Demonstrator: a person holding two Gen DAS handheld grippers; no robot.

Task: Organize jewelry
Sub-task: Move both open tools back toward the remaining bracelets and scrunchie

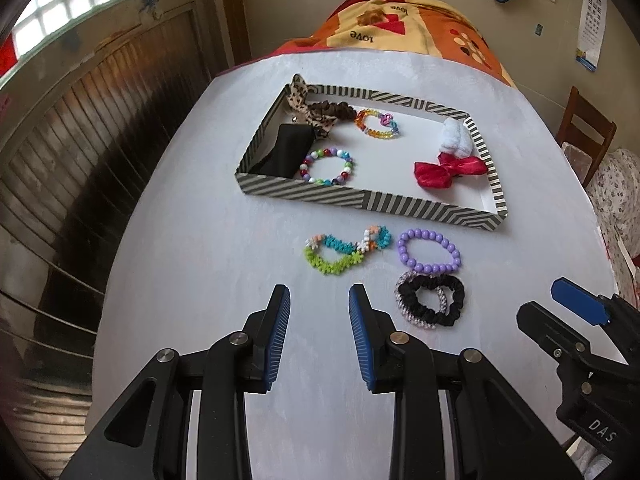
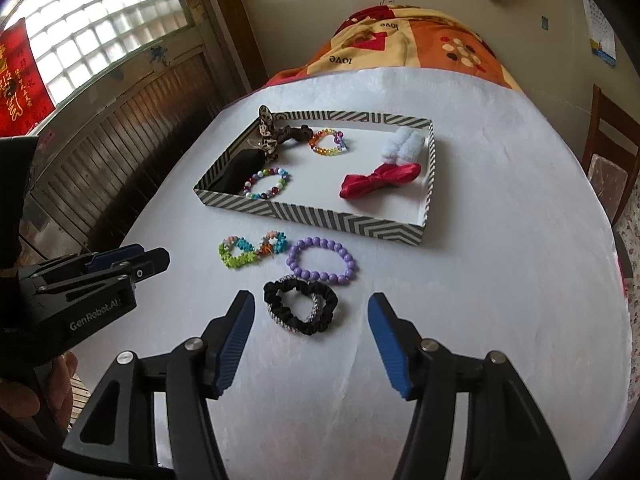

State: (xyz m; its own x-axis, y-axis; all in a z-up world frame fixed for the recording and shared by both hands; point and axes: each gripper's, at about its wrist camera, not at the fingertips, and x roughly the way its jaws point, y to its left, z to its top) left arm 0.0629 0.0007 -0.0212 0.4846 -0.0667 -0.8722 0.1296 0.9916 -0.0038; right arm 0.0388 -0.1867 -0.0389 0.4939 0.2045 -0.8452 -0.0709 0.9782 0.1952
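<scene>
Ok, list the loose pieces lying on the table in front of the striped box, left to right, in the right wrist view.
Flower-bead bracelet → black scrunchie → purple bead bracelet. A silver-striped hair tie lies under the scrunchie, so I leave it unplaced.

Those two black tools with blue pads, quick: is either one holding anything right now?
Left tool: open, holding nothing, above the bare white table.
Right tool: open, empty, the black fabric scrunchie lying just beyond it.

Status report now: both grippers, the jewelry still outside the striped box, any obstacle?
Left gripper open, empty. Right gripper open, empty. Flower bracelet, purple bracelet, black scrunchie lie outside striped box. Nothing blocks.
</scene>
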